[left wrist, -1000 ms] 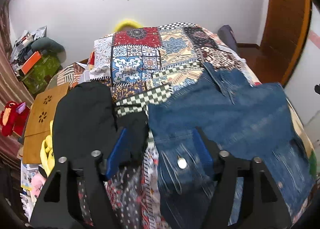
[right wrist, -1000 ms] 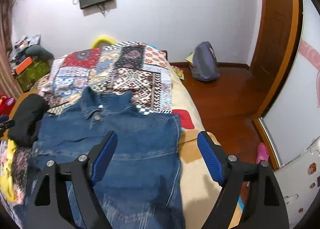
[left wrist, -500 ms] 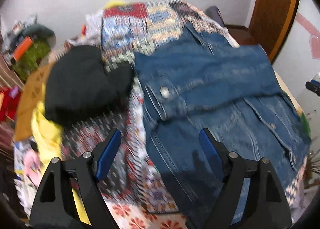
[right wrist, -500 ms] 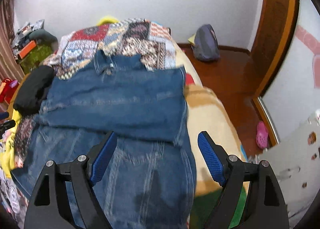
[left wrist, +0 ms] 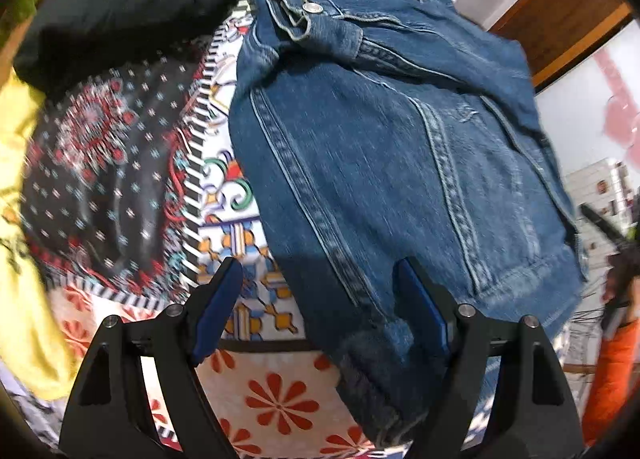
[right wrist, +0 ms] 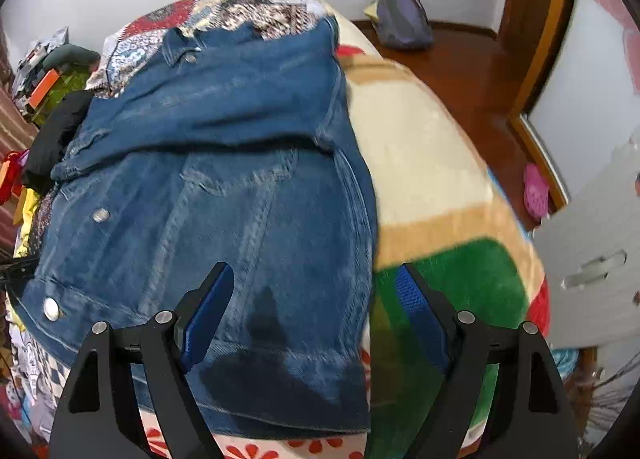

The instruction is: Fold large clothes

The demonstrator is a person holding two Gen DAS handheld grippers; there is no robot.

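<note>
A blue denim jacket [left wrist: 400,147] lies flat on the patterned bed, its sleeves folded across the upper part; it also shows in the right wrist view [right wrist: 224,187]. My left gripper [left wrist: 320,291] is open and empty, hovering over the jacket's near left hem corner. My right gripper [right wrist: 316,299] is open and empty, hovering over the jacket's near right hem corner, with its right finger over the green patch of blanket.
A black garment [left wrist: 120,7] and a yellow cloth [left wrist: 20,259] lie left of the jacket. The blanket [right wrist: 432,163] covers the bed's right side. A wooden floor with a grey backpack [right wrist: 400,23], a pink shoe [right wrist: 535,191] and a door frame lie to the right.
Both grippers have pulled back from the jacket's upper part towards its near hem and dropped lower. The sleeve cuff stays folded across the jacket.
</note>
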